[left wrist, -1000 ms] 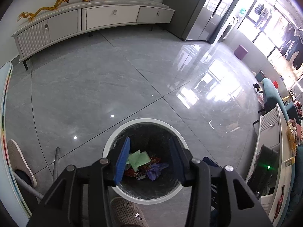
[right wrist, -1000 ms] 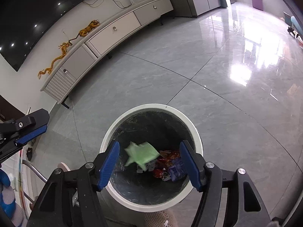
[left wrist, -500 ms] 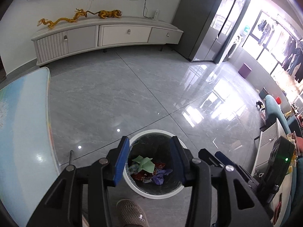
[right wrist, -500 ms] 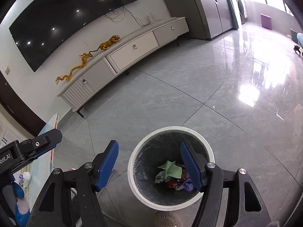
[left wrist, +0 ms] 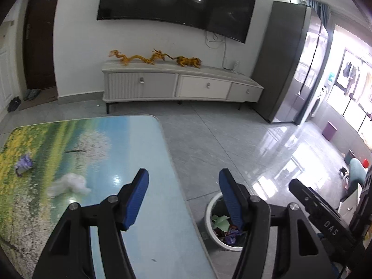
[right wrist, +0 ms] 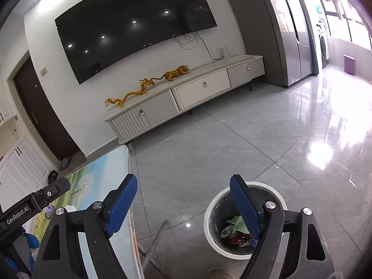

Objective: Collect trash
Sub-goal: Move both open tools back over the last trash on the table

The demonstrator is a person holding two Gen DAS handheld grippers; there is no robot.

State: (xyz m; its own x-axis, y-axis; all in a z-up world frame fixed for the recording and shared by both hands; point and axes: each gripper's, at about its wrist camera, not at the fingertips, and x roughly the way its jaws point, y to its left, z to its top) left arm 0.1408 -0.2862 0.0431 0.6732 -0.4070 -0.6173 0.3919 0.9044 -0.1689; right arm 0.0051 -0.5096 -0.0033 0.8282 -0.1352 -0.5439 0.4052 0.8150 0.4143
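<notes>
A white-rimmed trash bin (left wrist: 210, 211) (right wrist: 272, 187) stands on the floor beside the table, holding a green paper (left wrist: 220, 220) (right wrist: 237, 222) and colourful wrappers. On the table lie a white crumpled tissue (left wrist: 67, 183) and a small purple wrapper (left wrist: 23, 164). My left gripper (left wrist: 183, 197) is open and empty, raised over the table's right edge. My right gripper (right wrist: 183, 203) is open and empty, above the floor between table and bin.
The table (left wrist: 130, 144) has a landscape print and a rounded right edge. A white TV cabinet (left wrist: 181, 86) with gold figurines stands against the far wall under a large TV (left wrist: 176, 4). A grey fridge (left wrist: 283, 65) stands at right. The grey tiled floor (right wrist: 220, 144) is glossy.
Both grippers have risen and tilted up from over the bin. The table top, with the tissue and the purple wrapper, has come into the left view. The green paper now lies in the bin.
</notes>
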